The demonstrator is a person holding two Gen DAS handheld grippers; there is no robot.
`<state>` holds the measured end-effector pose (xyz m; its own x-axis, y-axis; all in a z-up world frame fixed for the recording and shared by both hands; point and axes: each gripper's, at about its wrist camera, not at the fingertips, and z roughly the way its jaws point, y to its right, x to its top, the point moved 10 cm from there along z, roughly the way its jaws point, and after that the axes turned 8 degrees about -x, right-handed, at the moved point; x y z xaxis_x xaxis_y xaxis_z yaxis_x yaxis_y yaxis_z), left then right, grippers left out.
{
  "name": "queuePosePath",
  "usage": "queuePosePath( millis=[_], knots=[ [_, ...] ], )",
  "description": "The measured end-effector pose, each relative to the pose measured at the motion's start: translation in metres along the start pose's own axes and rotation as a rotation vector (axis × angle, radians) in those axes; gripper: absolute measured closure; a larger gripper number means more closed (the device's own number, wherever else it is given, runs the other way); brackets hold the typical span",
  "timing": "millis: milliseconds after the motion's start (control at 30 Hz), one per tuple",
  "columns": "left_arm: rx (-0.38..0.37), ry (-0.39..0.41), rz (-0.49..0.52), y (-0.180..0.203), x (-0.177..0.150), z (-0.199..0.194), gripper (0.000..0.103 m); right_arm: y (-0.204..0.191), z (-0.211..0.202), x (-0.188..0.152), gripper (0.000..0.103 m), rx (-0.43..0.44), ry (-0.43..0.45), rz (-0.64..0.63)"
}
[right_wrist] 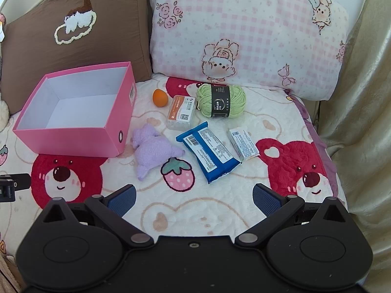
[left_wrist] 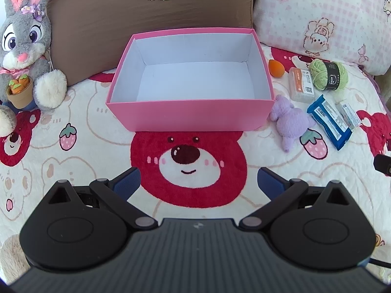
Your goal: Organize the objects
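An empty pink box [left_wrist: 190,114] [right_wrist: 73,136] stands on the bear blanket. To its right lie an orange sponge egg [right_wrist: 160,98], a clear floss box [right_wrist: 182,112], a green yarn ball [right_wrist: 221,100], a purple plush [right_wrist: 152,150], a blue wipes pack [right_wrist: 210,153] and a small white box [right_wrist: 243,144]. They also show in the left wrist view: the plush [left_wrist: 290,122], the wipes pack [left_wrist: 330,120], the yarn [left_wrist: 328,74]. My left gripper [left_wrist: 199,183] is open and empty in front of the box. My right gripper [right_wrist: 194,199] is open and empty, short of the wipes pack.
A grey rabbit plush [left_wrist: 23,48] sits at the left. A brown cushion [left_wrist: 151,17] and a pink checked pillow [right_wrist: 244,34] stand behind the box and items. A beige cover [right_wrist: 361,122] lies on the right.
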<state>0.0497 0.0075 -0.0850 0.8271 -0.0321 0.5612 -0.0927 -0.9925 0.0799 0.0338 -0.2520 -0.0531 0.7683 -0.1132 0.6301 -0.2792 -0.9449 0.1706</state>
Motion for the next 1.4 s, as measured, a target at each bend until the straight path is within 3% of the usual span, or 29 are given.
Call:
queuePosePath(
  millis=[567,1400],
  knots=[
    [0.026,-0.004,0.012,-0.0014,0.0028,0.0004,0.000,0.0014,0.0067,-0.0074,0.000,-0.008,-0.021,-0.002],
    [-0.002,-0.028,0.025,0.0037,0.0042,0.0001,0.000,0.0071,0.0094,-0.0050,0.000,-0.012,-0.040,0.005]
  ],
)
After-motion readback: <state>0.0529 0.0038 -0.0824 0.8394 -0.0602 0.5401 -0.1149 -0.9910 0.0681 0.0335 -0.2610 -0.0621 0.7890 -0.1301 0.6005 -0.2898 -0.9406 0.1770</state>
